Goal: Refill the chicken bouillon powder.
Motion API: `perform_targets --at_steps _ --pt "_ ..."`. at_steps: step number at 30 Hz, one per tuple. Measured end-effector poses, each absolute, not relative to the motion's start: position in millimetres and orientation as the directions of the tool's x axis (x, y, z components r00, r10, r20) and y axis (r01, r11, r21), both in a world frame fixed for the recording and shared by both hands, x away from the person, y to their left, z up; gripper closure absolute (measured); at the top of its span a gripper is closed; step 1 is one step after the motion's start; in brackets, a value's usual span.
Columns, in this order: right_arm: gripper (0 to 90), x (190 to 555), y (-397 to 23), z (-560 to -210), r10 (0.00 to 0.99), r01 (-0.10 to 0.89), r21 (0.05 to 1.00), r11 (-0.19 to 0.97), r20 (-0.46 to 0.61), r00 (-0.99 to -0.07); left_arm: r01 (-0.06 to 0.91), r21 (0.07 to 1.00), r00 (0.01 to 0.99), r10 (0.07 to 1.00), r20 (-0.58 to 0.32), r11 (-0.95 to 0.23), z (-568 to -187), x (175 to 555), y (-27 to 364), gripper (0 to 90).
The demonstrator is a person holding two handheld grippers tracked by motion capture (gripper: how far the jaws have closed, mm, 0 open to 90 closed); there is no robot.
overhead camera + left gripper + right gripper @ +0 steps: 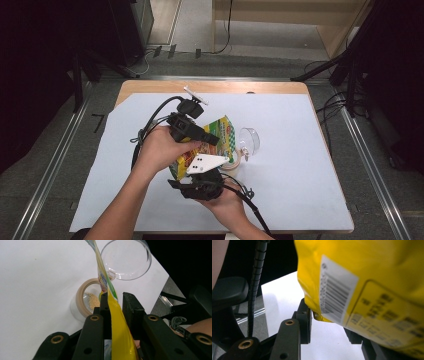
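The left gripper [115, 302] is clenched on the edge of a yellow packet [120, 335], its two black jaws pressing the thin foil between them. In the high view that gripper [212, 139] reaches in from the left, the left hand [160, 147] wrapped over its body. The right gripper [328, 320] grasps the packet's [372, 277] lower corner near the barcode; one jaw touches it, the other sits hidden behind the foil. The right hand [225, 200] holds its gripper from below, palm up. The packet [220, 135] hangs tilted over a small jar [86, 301] holding some yellowish grains. The jar's clear lid [126, 258] stands open just beside it on the white table [295, 160].
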State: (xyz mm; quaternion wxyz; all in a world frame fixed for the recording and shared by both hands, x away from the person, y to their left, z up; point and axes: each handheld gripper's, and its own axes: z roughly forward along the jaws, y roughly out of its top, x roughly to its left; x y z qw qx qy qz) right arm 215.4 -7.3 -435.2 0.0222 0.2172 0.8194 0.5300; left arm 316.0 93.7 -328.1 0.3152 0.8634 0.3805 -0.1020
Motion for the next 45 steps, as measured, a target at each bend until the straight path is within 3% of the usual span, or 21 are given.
perform_targets --at_steps 5,45 --pt "63.8 218.5 -10.2 -434.7 0.375 0.373 0.878 0.301 0.250 -0.892 0.710 0.499 0.697 0.591 -0.406 -0.496 -322.1 311.0 91.8 72.6" --pt "64.2 215.4 -9.9 -427.0 0.369 0.361 0.883 0.301 0.241 -0.897 0.706 0.521 0.699 0.594 -0.399 -0.480 -321.0 314.2 94.0 75.2"
